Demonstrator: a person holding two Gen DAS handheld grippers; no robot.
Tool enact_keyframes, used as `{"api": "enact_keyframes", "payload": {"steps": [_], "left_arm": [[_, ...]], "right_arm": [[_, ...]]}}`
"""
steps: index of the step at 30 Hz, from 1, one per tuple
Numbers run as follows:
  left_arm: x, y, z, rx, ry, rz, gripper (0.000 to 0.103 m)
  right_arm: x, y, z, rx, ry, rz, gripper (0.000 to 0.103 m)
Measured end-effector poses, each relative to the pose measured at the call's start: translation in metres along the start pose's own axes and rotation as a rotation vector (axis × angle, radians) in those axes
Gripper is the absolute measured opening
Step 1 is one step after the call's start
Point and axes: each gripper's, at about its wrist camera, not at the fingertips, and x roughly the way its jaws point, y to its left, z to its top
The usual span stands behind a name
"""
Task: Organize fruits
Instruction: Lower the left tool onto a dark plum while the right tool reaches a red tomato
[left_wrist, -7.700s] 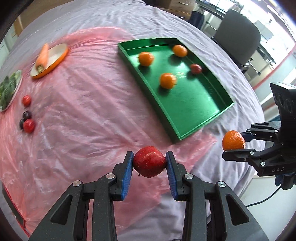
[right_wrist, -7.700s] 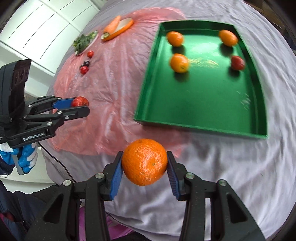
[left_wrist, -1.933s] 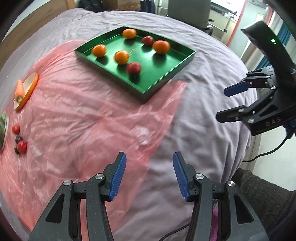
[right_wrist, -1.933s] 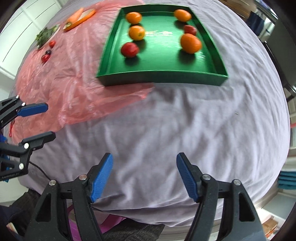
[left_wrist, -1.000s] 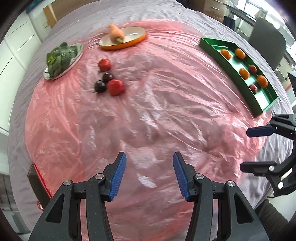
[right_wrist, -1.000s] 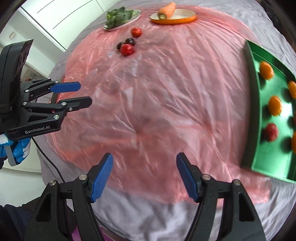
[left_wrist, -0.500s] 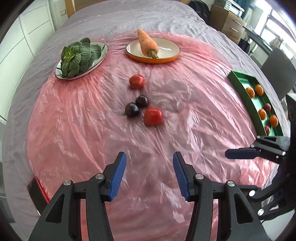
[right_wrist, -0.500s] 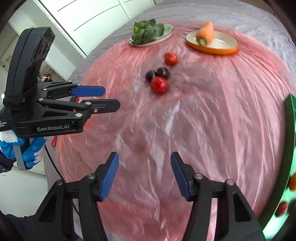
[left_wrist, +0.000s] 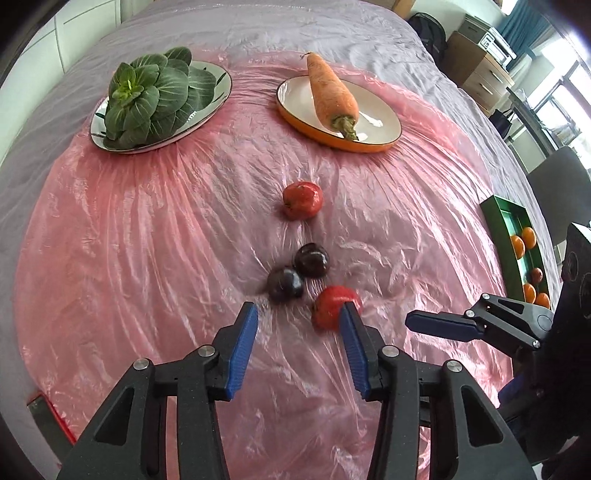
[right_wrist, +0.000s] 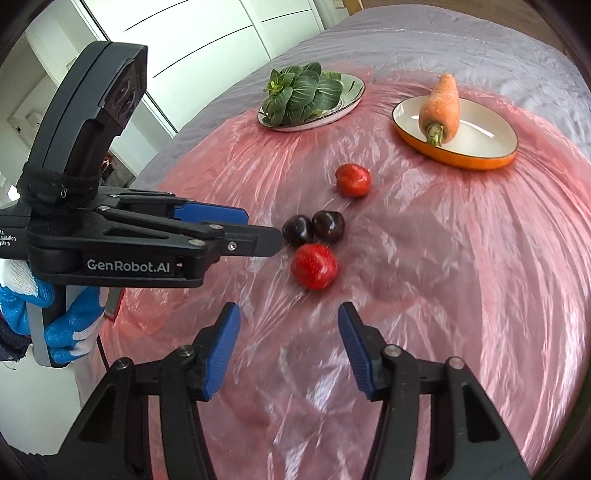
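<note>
Now over the red fruit (right_wrist: 314, 271) and plums (left_wrist: 297, 273); green tray (left_wrist: 511, 240) left behind. Left gripper (left_wrist: 297, 345) and right gripper (right_wrist: 288, 345) both empty, jaws narrowing for fresh pickups.

Both wrist cams look steeply down along their fingers, close above the pink plastic sheet (left_wrist: 155, 236). Shared: red fruit (left_wrist: 330, 308) (right_wrist: 314, 266), two dark plums, both plates. Each sees the other gripper

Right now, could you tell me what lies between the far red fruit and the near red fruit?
Two dark plums, touching each other, lie between the far red fruit and the near red fruit; both wrist views show this.
</note>
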Motion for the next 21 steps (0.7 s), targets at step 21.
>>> {"api": "enact_keyframes", "payload": {"steps": [21], "left_arm": [[0.041,0.009,0.017,0.022,0.077,0.007,0.032]], "right_arm": [[0.044,-0.007,0.029,-0.116,0.049,-0.019,0.093]]}}
